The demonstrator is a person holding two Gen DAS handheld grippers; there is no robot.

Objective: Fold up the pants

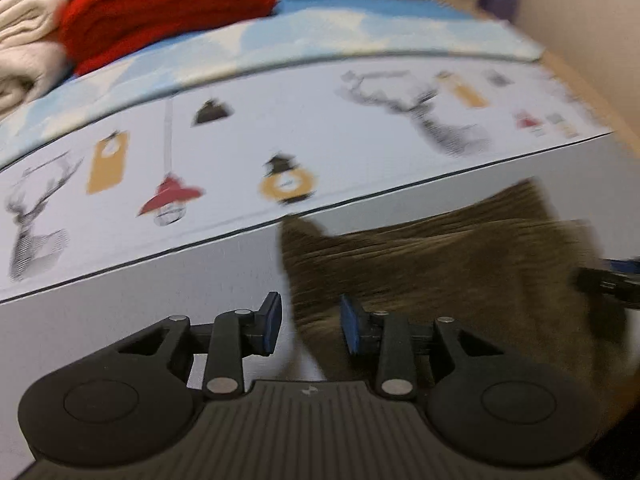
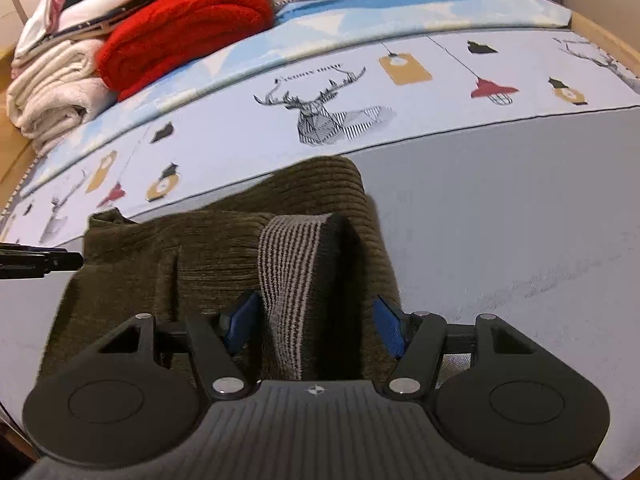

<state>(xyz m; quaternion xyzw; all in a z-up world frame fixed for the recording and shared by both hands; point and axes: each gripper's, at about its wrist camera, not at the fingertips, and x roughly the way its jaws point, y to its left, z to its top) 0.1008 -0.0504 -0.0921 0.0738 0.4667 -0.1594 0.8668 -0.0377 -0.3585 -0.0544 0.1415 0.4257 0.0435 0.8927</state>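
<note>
Both sets of jaws stand apart, left gripper [image 1: 308, 324] straddling the pants [image 1: 460, 264] edge, right gripper [image 2: 316, 326] around the striped waistband [image 2: 292, 280] unclamped, so the fold could slump open.

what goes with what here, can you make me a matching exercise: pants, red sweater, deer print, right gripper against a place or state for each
Things:
1. pants
2. red sweater
3. deer print
4. right gripper

Places or states:
A. drawn on the pale cloth beyond the pants
B. jaws apart, striped waistband between them
C. brown ribbed fabric, lying bunched on the grey surface
D. folded in the pile at the far left

Pairs: 1-C, 2-D, 3-A, 4-B
</note>
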